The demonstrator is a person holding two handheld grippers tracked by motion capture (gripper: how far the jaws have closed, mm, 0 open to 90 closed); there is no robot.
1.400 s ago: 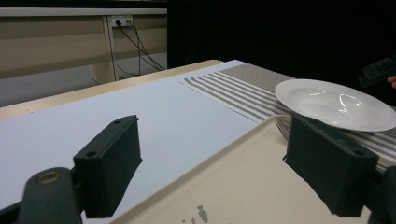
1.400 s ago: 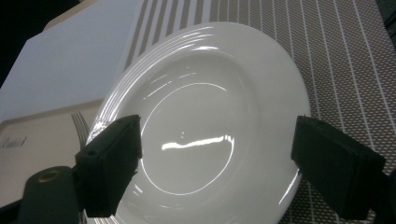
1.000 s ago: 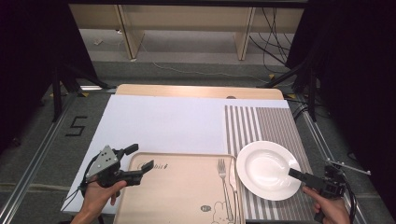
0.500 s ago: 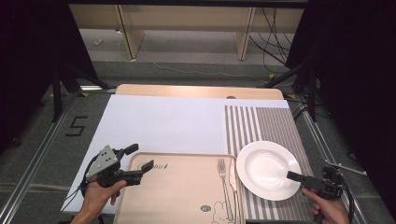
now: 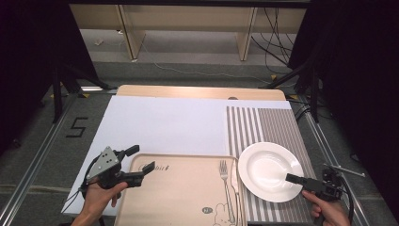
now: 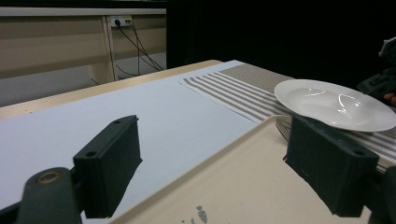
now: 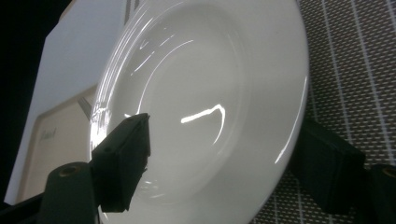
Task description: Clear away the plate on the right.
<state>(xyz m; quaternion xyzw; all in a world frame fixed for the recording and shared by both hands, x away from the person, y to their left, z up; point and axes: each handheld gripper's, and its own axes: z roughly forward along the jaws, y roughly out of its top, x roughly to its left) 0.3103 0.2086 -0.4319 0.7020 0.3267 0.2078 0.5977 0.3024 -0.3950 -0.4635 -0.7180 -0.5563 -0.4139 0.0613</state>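
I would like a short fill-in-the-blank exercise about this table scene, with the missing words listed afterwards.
1. The white plate rests on the ____ placemat.
2. The fork lies on the beige ____.
3. The right claw straddles the plate's ____.
4. The left claw is at the tray's far-left ____.

Missing words: striped; tray; rim; corner

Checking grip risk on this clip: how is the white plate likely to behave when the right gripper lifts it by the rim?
The white plate looks glazed and glossy, so the right gripper, whose jaws have just been closing around its rim, may slip. It seems rigid and probably breakable if dropped. Held at one edge, it will likely tilt downward on the far side.
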